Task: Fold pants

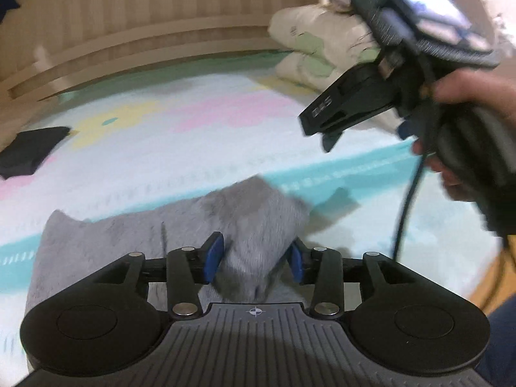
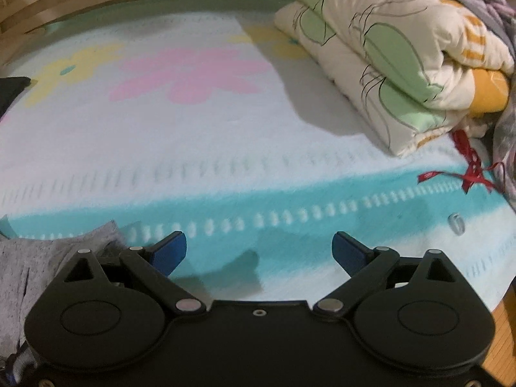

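grey fleecy pants (image 1: 180, 225) lie bunched on the blanket (image 1: 161, 148) near its front edge, across the turquoise stripe, with one raised fold standing up between the blue pads (image 1: 214, 256) of the left gripper (image 1: 256, 258). the jaws are parted around that fold; the motion blur leaves it unclear whether the pads still press the cloth. the right gripper (image 2: 259, 251) hangs above bare blanket to the right of the pants, its fingers spread wide with nothing between them; a person's hand (image 1: 464, 135) holds its handle. toward the far right corner of the bed a folded cream quilt (image 2: 380, 58) with green print is stacked, and a red ribbon (image 2: 471, 167) lies just in front of it. a dark folded garment (image 1: 29, 151) sits at the left edge, below the wooden headboard (image 1: 145, 16).
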Demonstrator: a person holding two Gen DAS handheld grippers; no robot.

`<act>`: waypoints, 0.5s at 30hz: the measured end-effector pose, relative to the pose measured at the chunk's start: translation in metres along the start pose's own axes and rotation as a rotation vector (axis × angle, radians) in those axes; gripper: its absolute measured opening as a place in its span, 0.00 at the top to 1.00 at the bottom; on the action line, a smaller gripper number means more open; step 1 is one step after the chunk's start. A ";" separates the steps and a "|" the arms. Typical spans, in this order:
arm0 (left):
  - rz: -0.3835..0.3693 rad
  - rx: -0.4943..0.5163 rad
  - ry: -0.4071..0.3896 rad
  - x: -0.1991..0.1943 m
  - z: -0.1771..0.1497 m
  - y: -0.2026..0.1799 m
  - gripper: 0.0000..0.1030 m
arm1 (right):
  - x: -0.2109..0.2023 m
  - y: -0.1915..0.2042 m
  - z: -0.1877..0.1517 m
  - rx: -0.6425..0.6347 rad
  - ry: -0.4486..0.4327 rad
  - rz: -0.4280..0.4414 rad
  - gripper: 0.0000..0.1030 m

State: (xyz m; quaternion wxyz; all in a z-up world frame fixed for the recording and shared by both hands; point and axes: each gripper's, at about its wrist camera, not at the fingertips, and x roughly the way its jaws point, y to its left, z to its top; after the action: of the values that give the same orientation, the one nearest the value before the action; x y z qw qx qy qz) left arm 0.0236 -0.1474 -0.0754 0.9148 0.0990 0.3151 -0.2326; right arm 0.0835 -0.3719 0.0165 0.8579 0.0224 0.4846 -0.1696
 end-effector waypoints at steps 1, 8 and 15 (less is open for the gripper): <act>-0.021 0.017 -0.004 -0.005 0.002 -0.003 0.59 | -0.002 -0.002 0.000 0.002 -0.005 -0.005 0.06; -0.016 0.117 -0.126 -0.052 -0.001 0.029 0.39 | -0.009 -0.010 -0.002 0.020 -0.012 -0.030 0.06; 0.163 -0.033 0.115 -0.012 -0.024 0.122 0.38 | -0.011 0.007 -0.016 0.011 0.063 0.290 0.06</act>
State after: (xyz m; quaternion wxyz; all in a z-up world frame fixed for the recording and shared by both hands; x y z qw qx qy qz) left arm 0.0621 -0.0292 -0.0825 0.9126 0.1224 0.3617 -0.1460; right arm 0.0675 -0.3593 0.0171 0.8575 0.1022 0.5021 -0.0459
